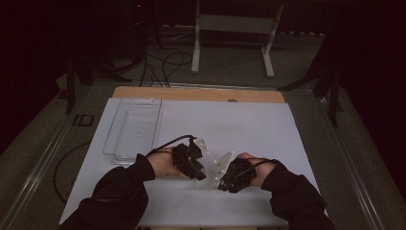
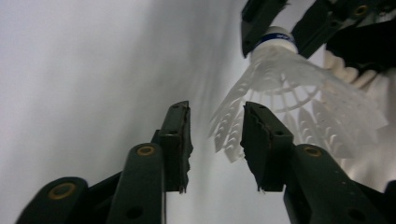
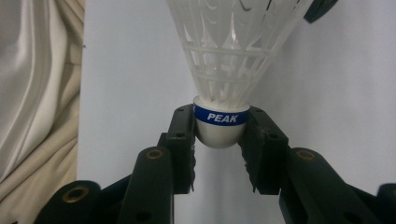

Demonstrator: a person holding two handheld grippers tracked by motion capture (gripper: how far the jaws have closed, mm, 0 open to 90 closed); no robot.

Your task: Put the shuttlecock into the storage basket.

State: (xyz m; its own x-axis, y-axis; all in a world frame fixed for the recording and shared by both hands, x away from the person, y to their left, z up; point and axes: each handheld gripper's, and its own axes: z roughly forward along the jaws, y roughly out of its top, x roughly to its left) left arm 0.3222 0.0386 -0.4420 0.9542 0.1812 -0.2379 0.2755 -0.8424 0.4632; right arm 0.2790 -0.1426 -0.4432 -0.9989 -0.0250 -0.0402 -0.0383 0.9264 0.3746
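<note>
A white plastic shuttlecock (image 3: 224, 56) has a white cork with a blue band marked PEAK. My right gripper (image 3: 219, 135) is shut on that cork, and the skirt points away from it. In the left gripper view the shuttlecock (image 2: 289, 79) hangs skirt-down from the right gripper's jaws at the top. My left gripper (image 2: 215, 135) is open, and the skirt's rim shows in the gap just past its tips. In the high view the left gripper (image 1: 198, 170) and right gripper (image 1: 224, 181) meet tip to tip near the table's front middle.
A clear plastic tray (image 1: 131, 127) lies on the white table cover (image 1: 239, 124) at the back left. Cream cloth (image 3: 37, 93) shows beside the cover. Beyond the wooden table edge (image 1: 198, 93) are floor cables (image 1: 163, 62) and a white stand (image 1: 230, 24).
</note>
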